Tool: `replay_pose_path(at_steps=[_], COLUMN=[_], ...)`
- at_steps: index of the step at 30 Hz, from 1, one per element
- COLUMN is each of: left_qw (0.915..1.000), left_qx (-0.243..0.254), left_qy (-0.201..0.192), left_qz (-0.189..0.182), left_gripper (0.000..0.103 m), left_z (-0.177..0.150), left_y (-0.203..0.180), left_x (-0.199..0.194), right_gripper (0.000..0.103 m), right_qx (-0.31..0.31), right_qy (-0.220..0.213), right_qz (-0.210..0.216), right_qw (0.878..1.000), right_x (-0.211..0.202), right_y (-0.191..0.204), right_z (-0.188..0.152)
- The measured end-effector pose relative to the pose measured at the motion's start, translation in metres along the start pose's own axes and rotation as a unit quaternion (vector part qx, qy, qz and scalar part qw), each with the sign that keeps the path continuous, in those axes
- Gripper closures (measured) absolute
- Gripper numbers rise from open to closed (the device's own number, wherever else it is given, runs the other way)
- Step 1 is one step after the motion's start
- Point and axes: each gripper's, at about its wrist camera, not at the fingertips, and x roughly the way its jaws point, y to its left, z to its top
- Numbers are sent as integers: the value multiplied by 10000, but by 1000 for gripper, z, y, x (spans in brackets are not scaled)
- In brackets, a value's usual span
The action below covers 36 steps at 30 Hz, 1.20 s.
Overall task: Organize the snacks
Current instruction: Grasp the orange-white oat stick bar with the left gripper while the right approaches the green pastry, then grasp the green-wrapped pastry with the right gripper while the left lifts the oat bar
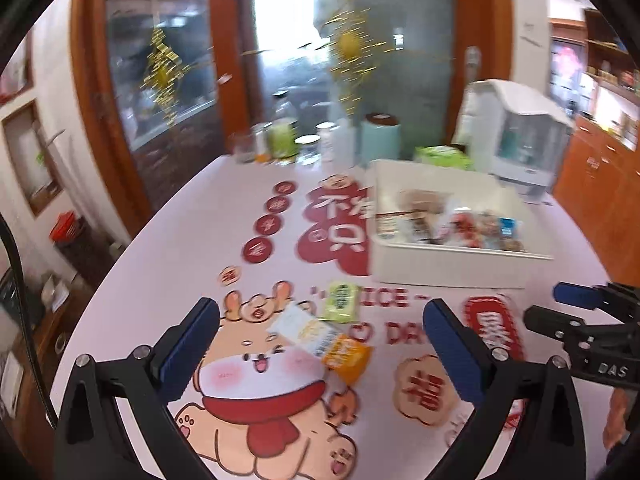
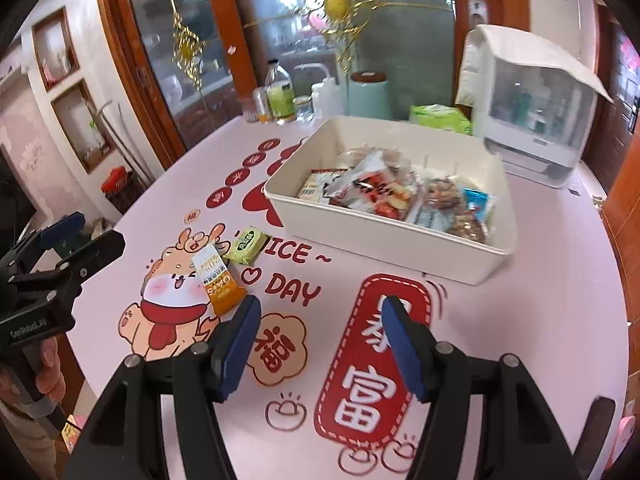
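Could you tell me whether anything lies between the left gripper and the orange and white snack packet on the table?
Nothing visible does. The left gripper has open, empty jaws, with the orange and white packet on bare tablecloth ahead. The green packet lies beyond it.

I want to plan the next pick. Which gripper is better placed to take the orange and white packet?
Probably left. The orange and white packet lies between the open left gripper fingers, while the right gripper frames bare tablecloth beside it.

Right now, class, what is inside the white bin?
The white bin holds a pile of wrapped snacks, heaped toward one end. Its floor beneath them and any lower packets are covered.
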Motion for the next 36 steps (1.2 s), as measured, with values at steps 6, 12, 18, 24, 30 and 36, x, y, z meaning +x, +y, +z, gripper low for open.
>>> replay_pose_path(at_steps=[6, 12, 18, 24, 30, 36], left_qw=[9945, 9869, 9820, 9822, 9824, 9837], left_qx=[-622, -734, -609, -671, -886, -885], left_qy=[503, 1162, 1507, 1566, 1553, 1473], left_qz=[677, 845, 961, 785, 537, 532], left_gripper=[2, 2, 2, 14, 38, 50], left_z=[-16, -38, -54, -69, -76, -79], left_y=[17, 11, 8, 26, 50, 57], left_x=[82, 148, 174, 171, 160, 158], right_gripper=[39, 39, 39, 39, 39, 38], right_qx=[-102, 156, 399, 415, 578, 303], right_qy=[200, 455, 712, 1040, 1294, 1276], right_qz=[-176, -222, -121, 154, 302, 68], right_qw=[9996, 9986, 9966, 9936, 9894, 9913], right_x=[59, 120, 161, 194, 228, 243], right_y=[21, 29, 38, 59, 78, 105], right_z=[24, 48, 58, 60, 61, 61])
